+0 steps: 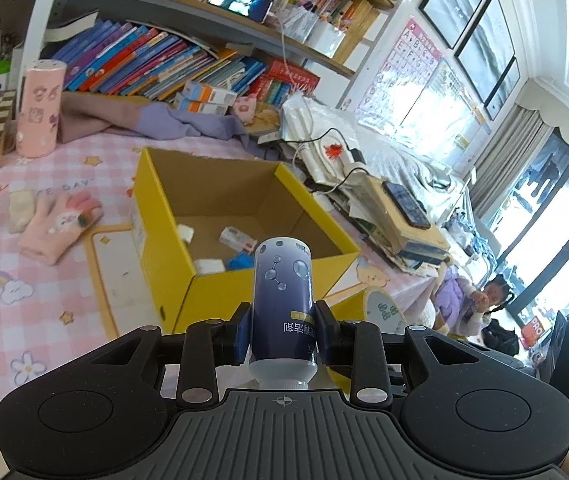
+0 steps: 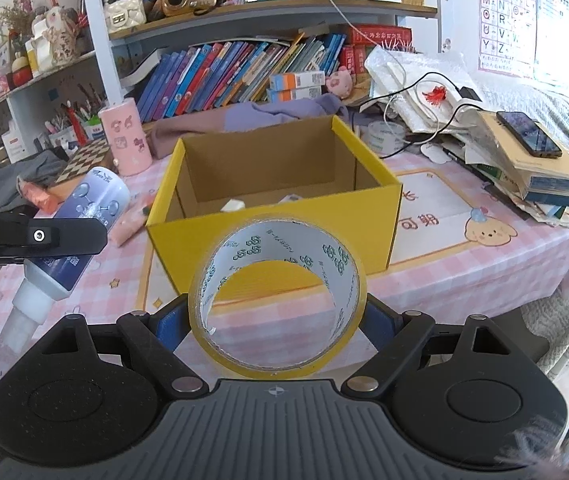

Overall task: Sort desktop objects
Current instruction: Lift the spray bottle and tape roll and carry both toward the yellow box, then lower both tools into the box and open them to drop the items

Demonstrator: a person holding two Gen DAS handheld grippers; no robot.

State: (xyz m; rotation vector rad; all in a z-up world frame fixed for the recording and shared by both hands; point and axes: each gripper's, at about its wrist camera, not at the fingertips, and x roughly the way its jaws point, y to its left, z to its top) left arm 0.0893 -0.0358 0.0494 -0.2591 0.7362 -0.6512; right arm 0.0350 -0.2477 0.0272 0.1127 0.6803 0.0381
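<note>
Closest to the left wrist camera, the left gripper [image 1: 283, 332] is clamped on a dark blue bottle [image 1: 283, 292], pads on its lower body, cap end toward the camera and base pointing out at the yellow box [image 1: 244, 292]. That box stands open on the pink checked bench [image 1: 44, 280], with a few small items already on its floor. A pink glove [image 1: 60, 224] lies on the bench left of the box. To drop the bottle cleanly, I would carry it forward until its base is past the near wall and over the open floor, then release; letting go early would likely bounce it off the rim.

From the right wrist, the right gripper [image 2: 277, 316] holds a tape roll [image 2: 277, 300] across its width, jaws wide but pressing on both sides, the hole facing the camera. The yellow box sits just beyond, its near wall showing through the hole. The left gripper and its bottle show at the left edge, beside the box. The roll should clear the near wall before release, and the two hands are best released in turn so they do not collide over the opening.
</note>
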